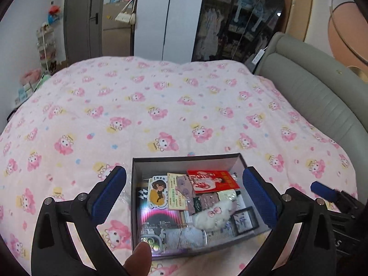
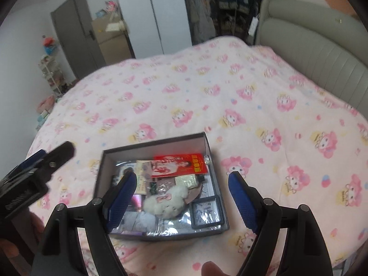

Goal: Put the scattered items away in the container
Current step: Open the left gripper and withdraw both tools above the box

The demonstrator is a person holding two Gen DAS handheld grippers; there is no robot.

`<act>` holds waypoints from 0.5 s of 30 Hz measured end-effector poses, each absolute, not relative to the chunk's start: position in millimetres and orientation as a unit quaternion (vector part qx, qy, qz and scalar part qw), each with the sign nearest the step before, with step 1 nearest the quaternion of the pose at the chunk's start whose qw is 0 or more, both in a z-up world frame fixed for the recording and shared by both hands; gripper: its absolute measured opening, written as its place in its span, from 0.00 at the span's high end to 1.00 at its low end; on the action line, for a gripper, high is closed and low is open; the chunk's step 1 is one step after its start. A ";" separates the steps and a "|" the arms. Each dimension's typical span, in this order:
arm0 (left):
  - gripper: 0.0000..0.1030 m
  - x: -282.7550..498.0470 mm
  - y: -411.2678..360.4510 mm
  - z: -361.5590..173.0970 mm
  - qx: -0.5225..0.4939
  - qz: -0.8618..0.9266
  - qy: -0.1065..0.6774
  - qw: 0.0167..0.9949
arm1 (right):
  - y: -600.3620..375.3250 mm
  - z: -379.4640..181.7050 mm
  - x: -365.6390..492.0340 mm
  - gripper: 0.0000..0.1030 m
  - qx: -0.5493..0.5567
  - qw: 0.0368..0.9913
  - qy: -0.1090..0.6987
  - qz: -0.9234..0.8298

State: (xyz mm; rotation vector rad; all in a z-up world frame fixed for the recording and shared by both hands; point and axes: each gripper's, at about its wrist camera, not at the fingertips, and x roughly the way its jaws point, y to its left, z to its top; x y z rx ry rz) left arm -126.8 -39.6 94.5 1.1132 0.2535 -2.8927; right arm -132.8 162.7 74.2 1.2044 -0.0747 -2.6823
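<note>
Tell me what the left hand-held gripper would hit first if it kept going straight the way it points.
Probably the open box and its contents, likely the cards; the open left hand-held gripper frames them, though depth is unclear.

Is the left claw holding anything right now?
No, in the left wrist view the left claw stands wide open above the box, with nothing pressed between its blue pads.

I count one grey box point(image 1: 138, 184), one red card point(image 1: 212, 180), one white plush point(image 1: 212, 216), two grippers: left gripper point(image 1: 184, 197), right gripper point(image 2: 181, 200).
</note>
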 end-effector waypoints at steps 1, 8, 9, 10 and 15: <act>0.01 -119.7 -37.8 98.0 0.356 -0.931 0.077 0.017 | 161.0 80.6 -123.7 0.22 0.399 0.100 -0.016 -0.911; 0.01 -48.9 -24.5 112.2 0.334 -0.940 0.068 0.026 | 167.1 104.8 -47.9 0.18 0.344 0.098 -0.001 -0.934; 0.01 -37.6 -22.2 112.0 0.333 -0.940 0.066 0.026 | 169.7 104.0 -38.5 0.18 0.339 0.092 -0.003 -0.936; 0.01 -29.4 -20.7 111.9 0.333 -0.940 0.065 0.027 | 172.6 103.1 -30.8 0.18 0.336 0.086 -0.006 -0.938; 0.01 6.8 -18.8 107.9 0.329 -0.941 0.078 0.033 | 188.3 98.6 -0.4 0.18 0.323 0.063 -0.017 -0.944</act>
